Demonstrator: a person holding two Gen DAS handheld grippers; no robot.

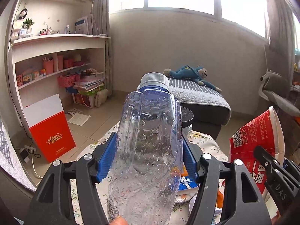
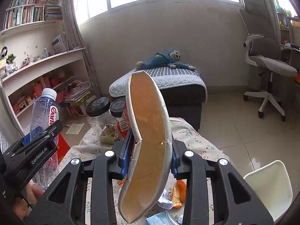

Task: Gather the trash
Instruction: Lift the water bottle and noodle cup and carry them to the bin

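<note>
Clamped between the blue pads of the left tongs (image 1: 148, 157) stands a clear plastic bottle (image 1: 148, 140), white cap pointing away. Right tongs (image 2: 150, 157) squeeze a flattened red paper noodle cup (image 2: 148, 140). Below both, crumpled paper (image 2: 165, 201) lies on the floral-clothed desk (image 2: 195, 140).

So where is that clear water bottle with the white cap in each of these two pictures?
Left wrist view: the water bottle fills the centre, upright, clamped in the left gripper.
Right wrist view: the same bottle stands at the left edge, partly behind that gripper.
Shared landmark: the blue plush monkey lying on the striped cushion.
</note>
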